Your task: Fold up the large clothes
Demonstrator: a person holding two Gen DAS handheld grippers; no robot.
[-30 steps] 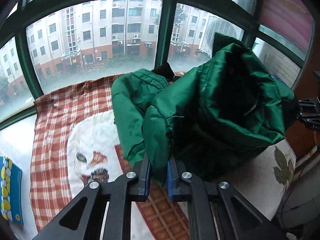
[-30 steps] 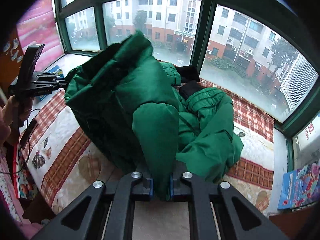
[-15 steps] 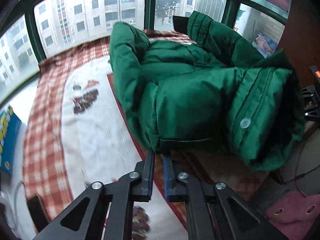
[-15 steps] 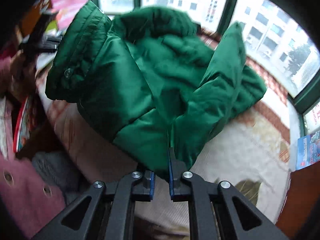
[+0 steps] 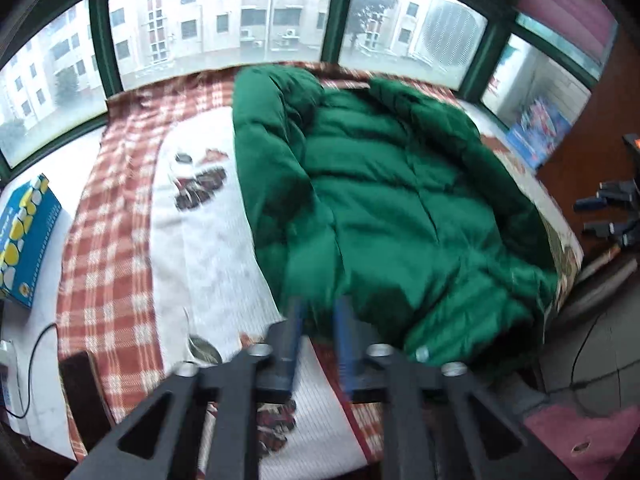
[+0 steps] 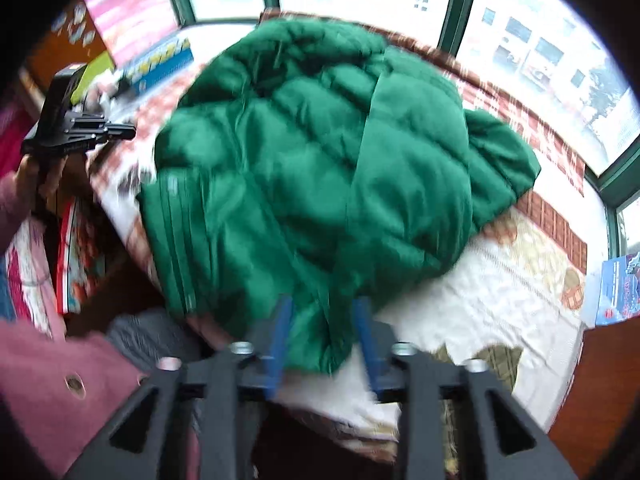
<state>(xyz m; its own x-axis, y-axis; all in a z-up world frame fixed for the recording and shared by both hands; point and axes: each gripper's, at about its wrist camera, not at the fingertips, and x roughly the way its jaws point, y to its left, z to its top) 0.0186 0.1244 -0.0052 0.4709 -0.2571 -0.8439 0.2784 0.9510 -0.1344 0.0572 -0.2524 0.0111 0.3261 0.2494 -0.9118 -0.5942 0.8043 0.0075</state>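
1. Both pairs of blue fingers stand apart and hold nothing: the left gripper (image 5: 318, 334) has a narrow gap, the right gripper (image 6: 322, 336) a wider one.
2. Just above each gap, at bottom centre of both views, lies the near hem of the green padded jacket (image 5: 400, 208).
3. It is spread on the checked blanket (image 5: 108, 240), and its long axis runs from the fingers up toward the windows (image 5: 260, 12).
4. I judge that both grippers are about equally near, the right one over a hem corner.
5. Next fold probably starts from a sleeve (image 5: 272, 168), left of centre in the left view.
6. Blue box (image 5: 24, 236), left edge: its print is too blurred to read.
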